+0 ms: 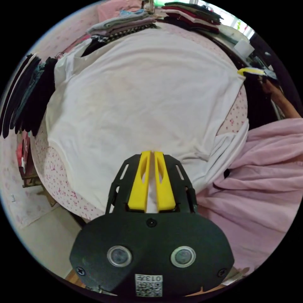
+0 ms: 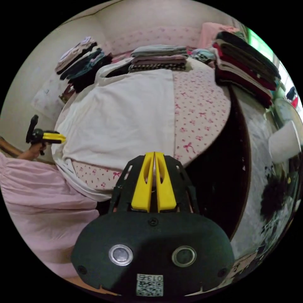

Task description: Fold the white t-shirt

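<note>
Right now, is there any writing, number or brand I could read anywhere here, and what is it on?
Sticker on the left gripper: square code and a few mirrored characters, too small to read reliably.
Sticker on the right gripper: the same.
White t-shirt: no print visible.

Both tongs, left [image 1: 152, 155] and right [image 2: 154, 156], closed.

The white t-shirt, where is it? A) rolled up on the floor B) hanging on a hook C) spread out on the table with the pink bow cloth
C: the white t-shirt lies spread flat on the pink-patterned tablecloth, with stacks of folded clothes behind it.
</note>
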The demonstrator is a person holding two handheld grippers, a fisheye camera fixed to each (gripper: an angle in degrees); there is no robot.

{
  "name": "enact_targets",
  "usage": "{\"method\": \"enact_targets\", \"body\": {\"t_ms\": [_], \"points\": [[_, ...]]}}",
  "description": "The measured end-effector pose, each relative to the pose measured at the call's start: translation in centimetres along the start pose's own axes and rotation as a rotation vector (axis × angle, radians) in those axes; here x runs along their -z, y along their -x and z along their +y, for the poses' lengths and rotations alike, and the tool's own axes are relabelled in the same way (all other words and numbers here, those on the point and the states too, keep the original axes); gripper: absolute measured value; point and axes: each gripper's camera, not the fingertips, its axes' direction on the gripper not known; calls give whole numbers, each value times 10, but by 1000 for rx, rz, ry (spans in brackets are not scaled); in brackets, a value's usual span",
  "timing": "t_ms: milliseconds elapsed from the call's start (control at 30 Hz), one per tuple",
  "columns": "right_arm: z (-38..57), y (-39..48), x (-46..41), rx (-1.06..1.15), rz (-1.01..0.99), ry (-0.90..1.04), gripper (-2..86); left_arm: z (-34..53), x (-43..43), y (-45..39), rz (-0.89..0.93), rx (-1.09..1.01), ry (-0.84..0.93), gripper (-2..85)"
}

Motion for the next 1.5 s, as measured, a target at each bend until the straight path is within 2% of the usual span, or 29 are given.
{"method": "enact_targets", "body": {"t_ms": [100, 133, 267, 300, 367, 467, 533, 667, 900, 967, 1067, 1267, 1433, 1467, 1500], "points": [[1, 14, -35, 25, 56, 131, 1, 20, -1, -9, -42, -42, -16, 2], [7, 14, -35, 33, 47, 91, 1, 28, 1, -8, -54, -33, -15, 0], [9, 19, -36, 62, 113, 185, 1, 59, 12, 7, 15, 100, -32, -2], [6, 30, -32, 97, 141, 155, 1, 63, 15, 7, 13, 112, -46, -2], [-2, 53, -26, 169, 113, 75, 1, 75, 28, 1, -49, 127, -97, -2], [-22, 105, -43, 273, 9, 25, 2, 77, 25, -12, -90, 80, -64, -2], [-34, 148, -75, 363, -66, 59, 2, 78, 17, -19, -98, 29, -10, -2], [-34, 183, -121, 426, -39, 115, 2, 97, 21, -26, -132, -6, -26, -3], [-17, 170, -132, 507, 0, 280, 2, 132, 37, -8, -31, 58, -57, -3], [-22, 153, -119, 450, -64, 181, 2, 142, 57, 17, -79, 155, -155, -3], [-46, 123, -115, 329, -51, 78, 3, 130, 57, 62, -118, 252, -136, -2], [-119, 95, -173, 290, 12, 88, 3, 72, 48, 142, -137, 354, -192, -3], [-172, 61, -222, 224, -26, 76, 3, 41, 17, 179, -178, 336, -92, -3], [-180, 47, -234, 200, -54, 71, 2, 46, 19, 186, -193, 337, -153, -3], [-187, 31, -246, 170, -68, 80, 2, 49, 16, 192, -200, 357, -127, -3]]}}
